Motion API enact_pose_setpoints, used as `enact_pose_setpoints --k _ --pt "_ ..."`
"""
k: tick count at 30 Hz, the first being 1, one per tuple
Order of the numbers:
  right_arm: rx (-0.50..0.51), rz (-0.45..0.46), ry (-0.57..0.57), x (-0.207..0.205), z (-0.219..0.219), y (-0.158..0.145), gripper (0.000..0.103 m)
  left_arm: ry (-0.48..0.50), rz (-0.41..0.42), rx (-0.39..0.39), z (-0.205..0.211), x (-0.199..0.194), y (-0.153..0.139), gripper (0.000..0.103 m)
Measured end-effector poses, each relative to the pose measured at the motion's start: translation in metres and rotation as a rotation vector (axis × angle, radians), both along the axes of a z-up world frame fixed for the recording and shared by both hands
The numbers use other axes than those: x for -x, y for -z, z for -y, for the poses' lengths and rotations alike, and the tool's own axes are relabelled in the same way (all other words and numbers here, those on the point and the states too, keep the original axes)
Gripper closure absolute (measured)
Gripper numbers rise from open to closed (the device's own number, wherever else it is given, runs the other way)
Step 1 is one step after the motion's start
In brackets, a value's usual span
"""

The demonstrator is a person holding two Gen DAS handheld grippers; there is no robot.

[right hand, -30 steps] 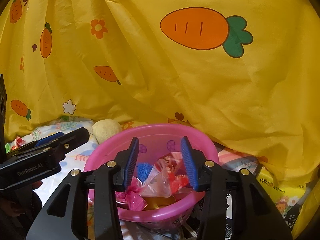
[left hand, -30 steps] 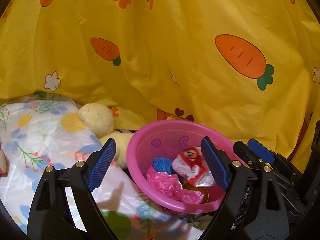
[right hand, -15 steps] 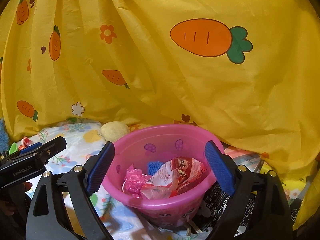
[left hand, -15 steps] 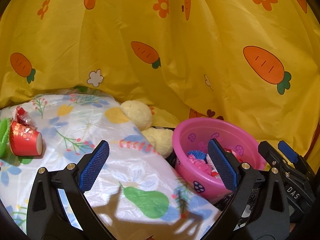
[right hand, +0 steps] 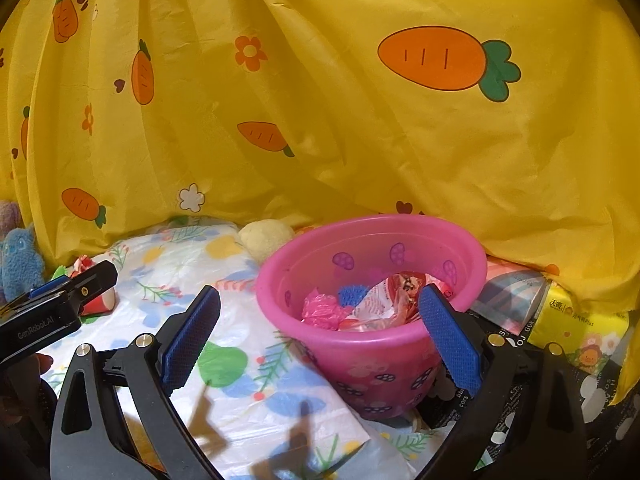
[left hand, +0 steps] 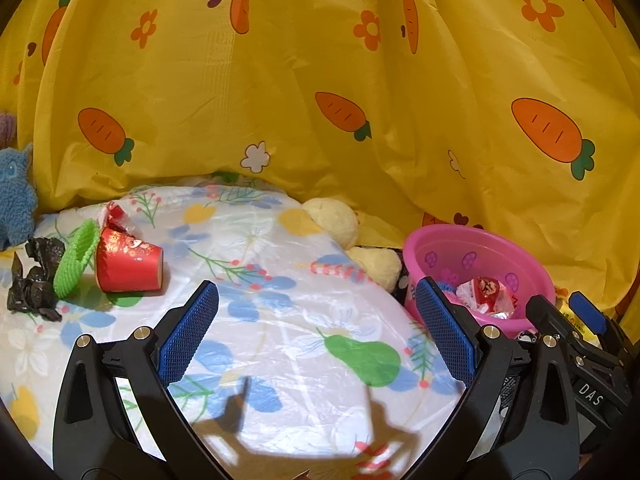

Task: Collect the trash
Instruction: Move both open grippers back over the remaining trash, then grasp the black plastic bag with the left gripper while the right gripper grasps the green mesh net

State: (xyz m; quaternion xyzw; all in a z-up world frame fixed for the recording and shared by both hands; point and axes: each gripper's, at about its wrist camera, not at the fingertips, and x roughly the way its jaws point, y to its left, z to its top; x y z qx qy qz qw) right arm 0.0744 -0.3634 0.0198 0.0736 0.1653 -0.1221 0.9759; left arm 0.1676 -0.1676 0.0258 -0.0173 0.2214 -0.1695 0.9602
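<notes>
A pink basin (right hand: 372, 280) holds a red-and-white wrapper (right hand: 394, 300), a pink bag (right hand: 322, 308) and a blue piece; it also shows in the left wrist view (left hand: 480, 256). On the floral sheet at the left lie a tipped red paper cup (left hand: 128, 264), a green ribbed lid (left hand: 76, 258), a crumpled black bag (left hand: 34, 280) and a red wrapper (left hand: 116, 216). My left gripper (left hand: 316, 332) is open and empty over the sheet. My right gripper (right hand: 320, 342) is open and empty, in front of the basin.
A yellow carrot-print curtain (left hand: 320, 80) hangs behind. A cream plush toy (left hand: 340, 224) lies between sheet and basin. A blue plush (left hand: 14, 196) stands far left. A yellow tissue pack (right hand: 580, 328) and printed bags lie right of the basin.
My right gripper opened, let the red-and-white wrapper drop into the basin and drew back. My left gripper swung left, bringing the red cup, green lid and black bag into view.
</notes>
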Motion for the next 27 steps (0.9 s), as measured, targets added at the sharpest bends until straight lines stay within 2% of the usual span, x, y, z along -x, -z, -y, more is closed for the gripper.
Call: enact_pose_setpoints --k 8,14,18,24,27 --pt "0.013 -0.023 -0.102 -0.014 -0.049 -0.002 0.007 -0.113 0.017 -0.02 -0.048 0.007 0.002 0.006" --pt "0.039 -0.03 -0.234 -0.036 -0.104 -0.008 0.007 -0.268 -0.003 -0.014 -0.112 0.0 0.004 0.006" --pt "0.06 -0.039 -0.323 -0.056 -0.144 -0.01 0.008 -0.406 0.002 -0.041 -0.161 -0.004 0.007 0.006" --pt "0.037 -0.099 -0.482 -0.093 -0.206 -0.008 0.008 -0.582 -0.013 -0.039 -0.231 -0.008 0.009 0.006" --pt "0.024 -0.146 -0.55 -0.116 -0.238 -0.005 0.01 -0.637 -0.014 -0.043 -0.257 -0.011 0.006 0.006"
